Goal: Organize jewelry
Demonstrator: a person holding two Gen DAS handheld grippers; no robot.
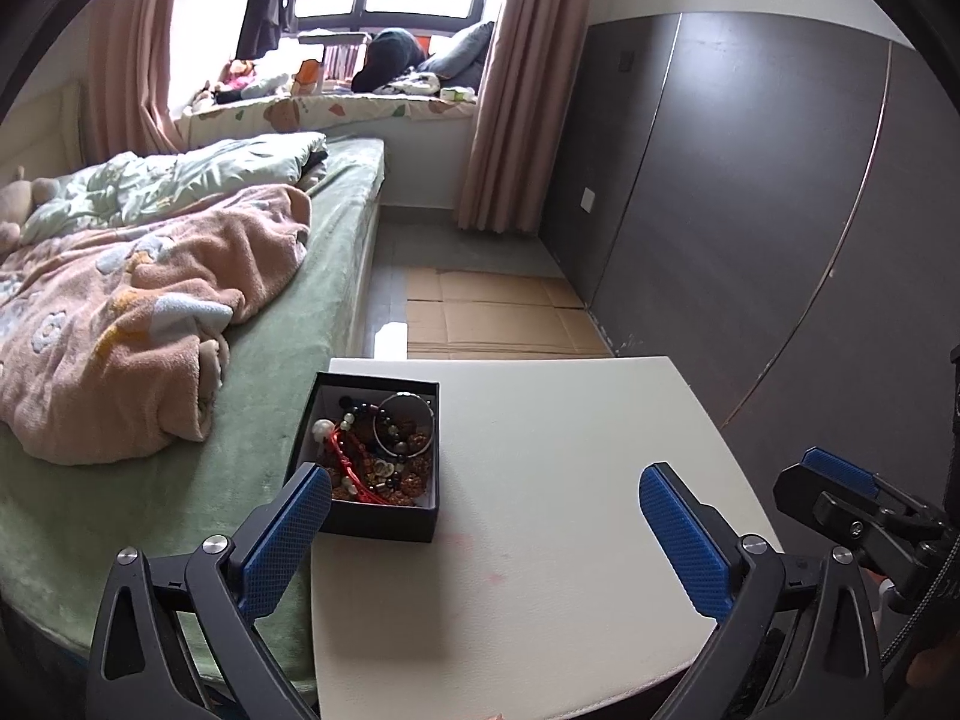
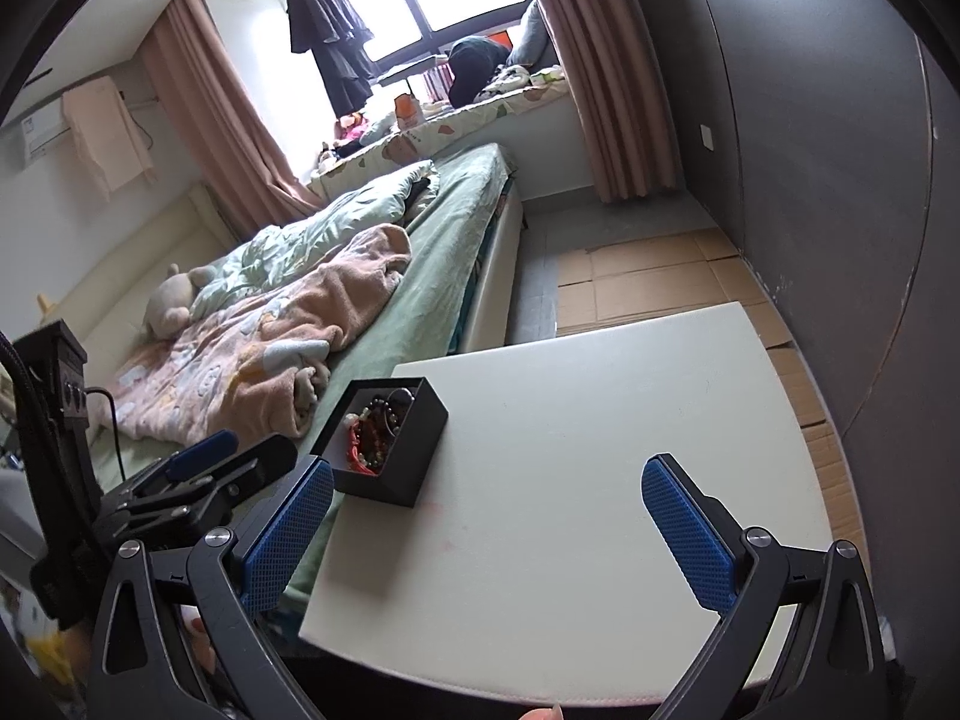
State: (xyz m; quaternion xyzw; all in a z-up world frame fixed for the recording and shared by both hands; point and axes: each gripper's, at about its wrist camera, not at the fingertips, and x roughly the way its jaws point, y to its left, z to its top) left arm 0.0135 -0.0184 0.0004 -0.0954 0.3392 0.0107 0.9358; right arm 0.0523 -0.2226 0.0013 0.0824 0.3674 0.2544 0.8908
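A black open box (image 1: 384, 525) sits at the left edge of a white table (image 1: 570, 480). It holds tangled jewelry (image 1: 375, 450): bead bracelets, a silver bangle and a red cord. My left gripper (image 1: 483, 486) is open and empty, above the table just in front of the box, its left finger beside the box's near left corner. The box (image 2: 414, 468) and jewelry (image 2: 375, 429) also show in the right wrist view. My right gripper (image 2: 486, 480) is open and empty above the table (image 2: 600, 450), to the right of the box.
A bed (image 1: 270, 324) with a pink blanket (image 1: 138, 324) lies directly left of the table. Flattened cardboard (image 1: 498, 312) covers the floor beyond the table. A dark grey wardrobe wall (image 1: 750, 210) stands to the right.
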